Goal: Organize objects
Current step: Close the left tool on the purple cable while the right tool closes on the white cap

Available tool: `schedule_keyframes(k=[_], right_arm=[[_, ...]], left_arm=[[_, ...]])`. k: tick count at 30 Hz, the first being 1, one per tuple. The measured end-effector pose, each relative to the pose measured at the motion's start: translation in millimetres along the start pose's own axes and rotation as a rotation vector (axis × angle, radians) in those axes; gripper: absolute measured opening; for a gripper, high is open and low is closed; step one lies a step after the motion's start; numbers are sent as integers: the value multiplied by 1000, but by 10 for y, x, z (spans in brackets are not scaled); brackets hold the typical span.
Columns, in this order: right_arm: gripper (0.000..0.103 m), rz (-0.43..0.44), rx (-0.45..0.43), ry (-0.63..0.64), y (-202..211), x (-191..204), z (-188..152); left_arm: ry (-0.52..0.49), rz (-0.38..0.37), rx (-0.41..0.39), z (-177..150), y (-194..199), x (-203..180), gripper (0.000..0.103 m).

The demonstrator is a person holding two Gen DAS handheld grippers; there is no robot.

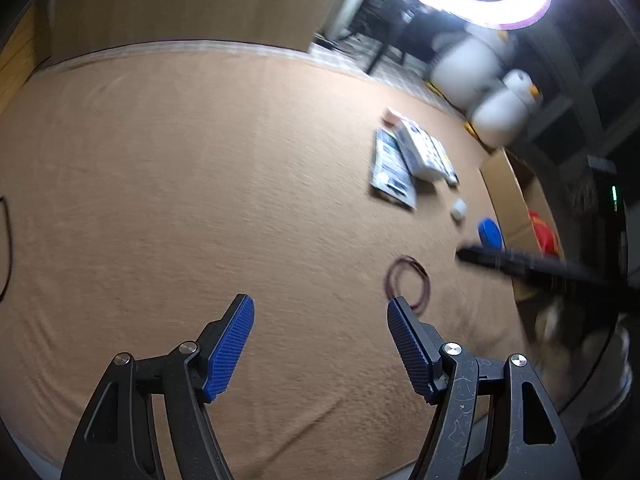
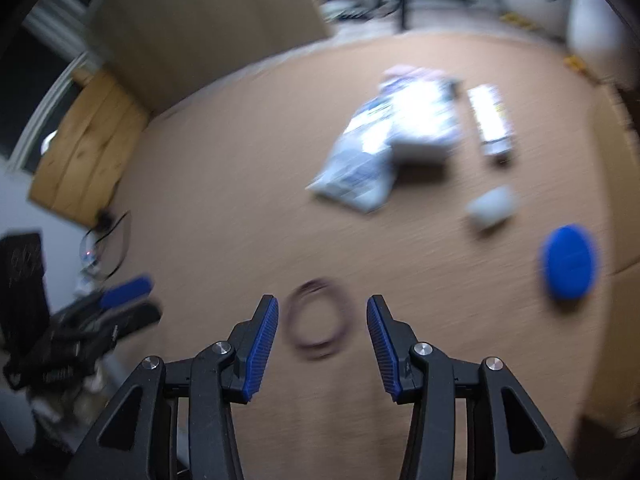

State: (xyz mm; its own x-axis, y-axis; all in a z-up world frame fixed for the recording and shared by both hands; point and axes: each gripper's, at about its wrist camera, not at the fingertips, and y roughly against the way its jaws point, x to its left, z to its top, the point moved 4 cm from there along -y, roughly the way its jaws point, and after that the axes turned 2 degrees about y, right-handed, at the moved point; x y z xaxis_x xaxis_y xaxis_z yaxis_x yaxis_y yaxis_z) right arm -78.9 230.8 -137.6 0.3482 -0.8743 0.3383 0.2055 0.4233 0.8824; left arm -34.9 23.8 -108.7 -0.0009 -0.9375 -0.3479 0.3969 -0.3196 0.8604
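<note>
A coil of dark rubber bands (image 2: 318, 320) lies on the tan cloth, just ahead of and between the fingers of my right gripper (image 2: 322, 308), which is open and empty. The coil also shows in the left wrist view (image 1: 408, 280), just beyond the right finger of my left gripper (image 1: 320, 308), which is open and empty above bare cloth. Further off lie a blue lid (image 2: 568, 262), a small white cap (image 2: 490, 204), a white tube (image 2: 490, 120) and white packets (image 2: 384, 148). The right gripper appears blurred in the left wrist view (image 1: 520, 264).
An open cardboard box (image 1: 516, 200) with a red item inside stands at the cloth's right edge. A wooden board (image 2: 80, 152) and cables (image 2: 108, 236) lie at the left. A large cardboard panel (image 1: 180, 4) stands behind the table.
</note>
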Motion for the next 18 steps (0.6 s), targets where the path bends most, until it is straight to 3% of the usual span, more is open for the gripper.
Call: schedule_keyframes(k=[5, 10, 18], right_arm=[[43, -131, -29, -9, 63, -351, 204], [46, -148, 15, -15, -64, -483, 374], [46, -152, 55, -31, -275, -561, 596]], left_arm=[[-106, 21, 47, -60, -241, -379, 73], [-193, 66, 79, -40, -470, -683, 73], [-228, 70, 130, -26, -728, -900, 74]])
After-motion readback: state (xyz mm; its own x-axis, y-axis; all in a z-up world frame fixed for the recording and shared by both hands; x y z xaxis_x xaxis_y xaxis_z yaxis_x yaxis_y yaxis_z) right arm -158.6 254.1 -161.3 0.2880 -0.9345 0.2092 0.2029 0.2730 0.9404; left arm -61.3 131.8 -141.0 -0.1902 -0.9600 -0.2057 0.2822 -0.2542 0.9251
